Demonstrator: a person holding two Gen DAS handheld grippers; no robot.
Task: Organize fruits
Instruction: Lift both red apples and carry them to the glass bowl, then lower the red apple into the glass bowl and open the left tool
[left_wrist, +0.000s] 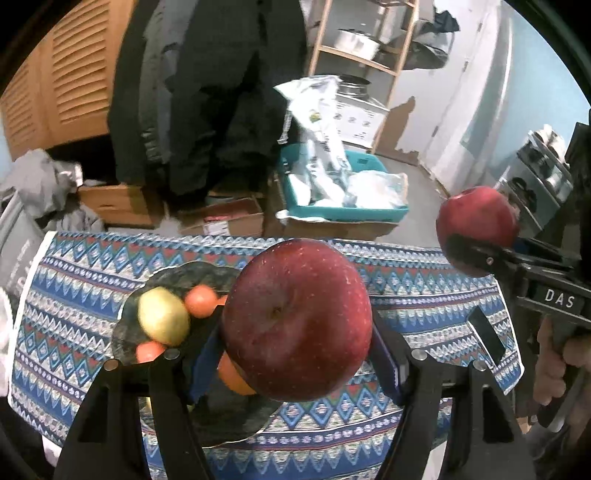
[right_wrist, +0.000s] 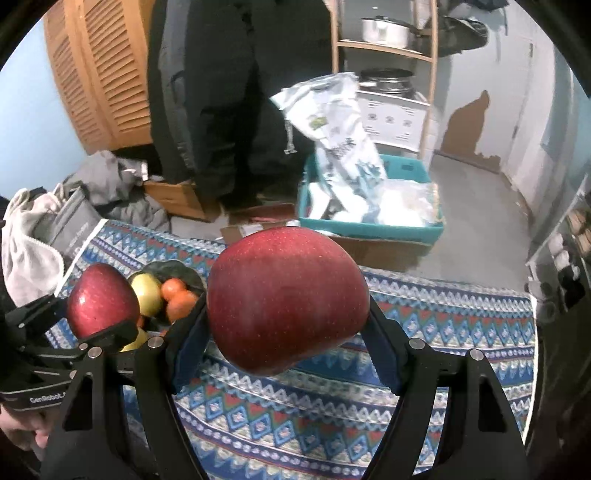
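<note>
My left gripper (left_wrist: 297, 332) is shut on a red apple (left_wrist: 297, 319) and holds it above a dark plate (left_wrist: 125, 325). The plate holds a yellow-green apple (left_wrist: 162, 315) and several small oranges (left_wrist: 199, 301). My right gripper (right_wrist: 286, 314) is shut on a second red apple (right_wrist: 286, 299), held above the patterned cloth. In the left wrist view that apple (left_wrist: 476, 223) is at the right, off the plate. In the right wrist view the left gripper's apple (right_wrist: 101, 299) hangs over the plate (right_wrist: 184, 275) with the yellow-green apple (right_wrist: 147, 291) and oranges (right_wrist: 179, 295).
A blue patterned cloth (left_wrist: 424, 295) covers the table. Beyond its far edge are cardboard boxes (left_wrist: 221, 218), a teal bin (left_wrist: 343, 212) with plastic bags, hanging dark coats (left_wrist: 207, 92), a wooden shelf (left_wrist: 369, 62) and grey clothes (left_wrist: 40, 177).
</note>
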